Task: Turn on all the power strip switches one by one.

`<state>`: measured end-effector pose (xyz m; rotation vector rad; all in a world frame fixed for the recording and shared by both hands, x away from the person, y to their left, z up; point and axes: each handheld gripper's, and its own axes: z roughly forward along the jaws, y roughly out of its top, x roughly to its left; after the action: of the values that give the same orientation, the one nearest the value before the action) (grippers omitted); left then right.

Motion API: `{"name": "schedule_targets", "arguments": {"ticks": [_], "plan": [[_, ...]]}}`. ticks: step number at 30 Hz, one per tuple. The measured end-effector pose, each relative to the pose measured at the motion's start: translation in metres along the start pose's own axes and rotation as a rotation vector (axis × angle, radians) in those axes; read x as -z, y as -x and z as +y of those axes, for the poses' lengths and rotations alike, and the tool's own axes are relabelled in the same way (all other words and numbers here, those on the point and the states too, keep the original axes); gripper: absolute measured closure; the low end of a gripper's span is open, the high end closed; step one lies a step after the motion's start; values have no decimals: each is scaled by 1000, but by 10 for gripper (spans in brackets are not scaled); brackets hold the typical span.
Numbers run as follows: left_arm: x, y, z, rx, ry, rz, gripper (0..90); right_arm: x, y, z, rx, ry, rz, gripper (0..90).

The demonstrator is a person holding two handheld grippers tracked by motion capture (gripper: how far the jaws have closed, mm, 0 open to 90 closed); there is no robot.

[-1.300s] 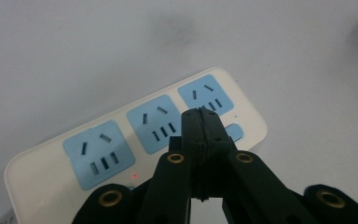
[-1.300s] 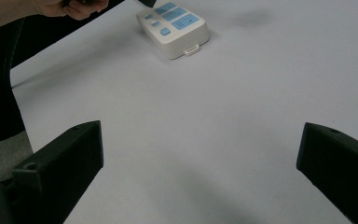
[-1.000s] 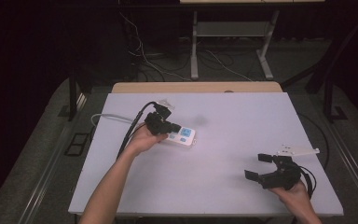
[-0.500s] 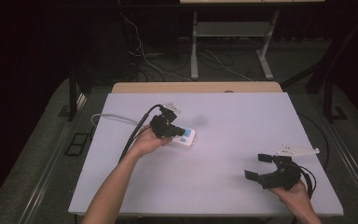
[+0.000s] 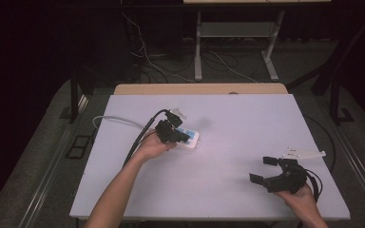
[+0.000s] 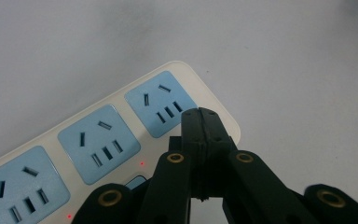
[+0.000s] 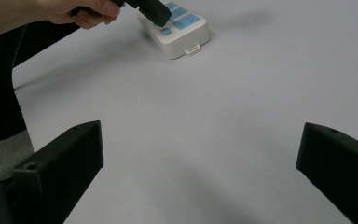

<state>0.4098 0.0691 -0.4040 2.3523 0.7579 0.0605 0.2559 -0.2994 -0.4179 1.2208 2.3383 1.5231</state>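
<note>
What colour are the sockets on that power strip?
Light blue sockets on a cream power strip, clearest in the left gripper view.

The left tool (image 6: 200, 121) hides what may be the power strip's (image 6: 98, 140) switch.

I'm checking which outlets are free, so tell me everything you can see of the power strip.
The power strip is a cream plastic bar with rounded corners, lying flat on the white table. Three light-blue socket faces show in the left gripper view, all without plugs, and small red dots show beside a blue button. A small tab sticks out of its end. A pale cable leaves its far end. The left gripper, jaws shut, hangs close over the button row; contact can't be told.
</note>
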Motion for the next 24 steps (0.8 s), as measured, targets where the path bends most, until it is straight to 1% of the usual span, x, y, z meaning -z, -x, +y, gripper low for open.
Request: {"name": "schedule_targets", "arguments": {"ticks": [5,8,16,19,24], "plan": [[-3,1,-1,-4,-6,0,894,0,0,0,0,-2,0,3],[-3,1,-2,4,0,-4,894,0,0,0,0,0,0,3],[-4,0,-2,1,0,-7,894,0,0,0,1,-1,0,3],[-5,-1,-2,4,0,-15,896,0,0,0,2,-3,1,4],[-6,1,-2,-1,-5,-9,897,0,0,0,3,0,1,3]]}}
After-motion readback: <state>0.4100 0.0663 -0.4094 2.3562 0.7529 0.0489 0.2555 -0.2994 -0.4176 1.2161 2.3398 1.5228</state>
